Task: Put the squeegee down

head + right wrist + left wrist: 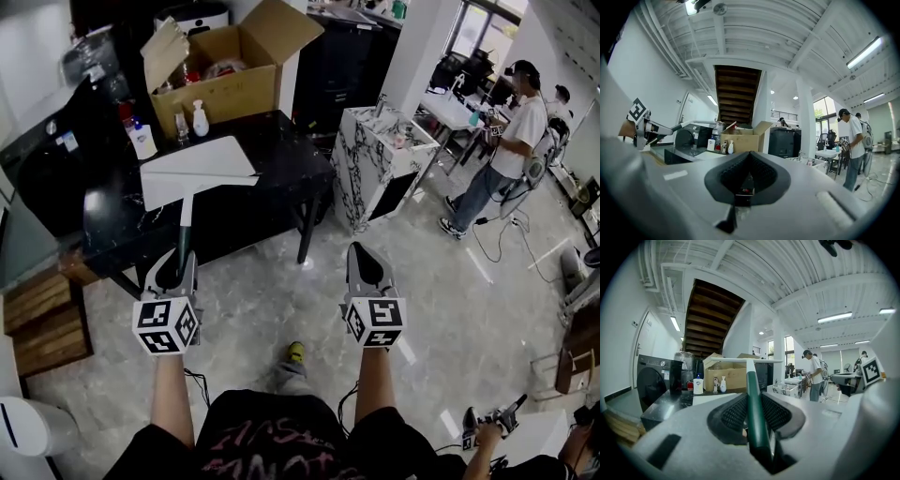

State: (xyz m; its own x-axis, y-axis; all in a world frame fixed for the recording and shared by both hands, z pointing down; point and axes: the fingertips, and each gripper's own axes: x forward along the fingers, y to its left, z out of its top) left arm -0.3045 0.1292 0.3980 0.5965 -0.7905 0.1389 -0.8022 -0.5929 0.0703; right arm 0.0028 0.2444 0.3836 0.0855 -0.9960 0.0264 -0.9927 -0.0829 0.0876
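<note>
The squeegee has a dark green handle [185, 232] and a wide white blade [197, 172]. In the head view the blade hangs over the near part of the black table [281, 155]. My left gripper [177, 260] is shut on the handle, which runs up between the black pads [733, 414] to the squeegee blade [746, 361] in the left gripper view. My right gripper [362, 251] is held level beside it over the floor, jaws together with nothing in them. In the right gripper view its pads [761, 171] meet, and the left gripper [643, 125] with the squeegee shows at the left.
An open cardboard box [225, 75] and spray bottles [200, 119] stand at the table's back. A marble-patterned cabinet [380, 159] is to the table's right, wooden pallets [42, 319] to its left. A person [506, 150] stands at the far right by desks.
</note>
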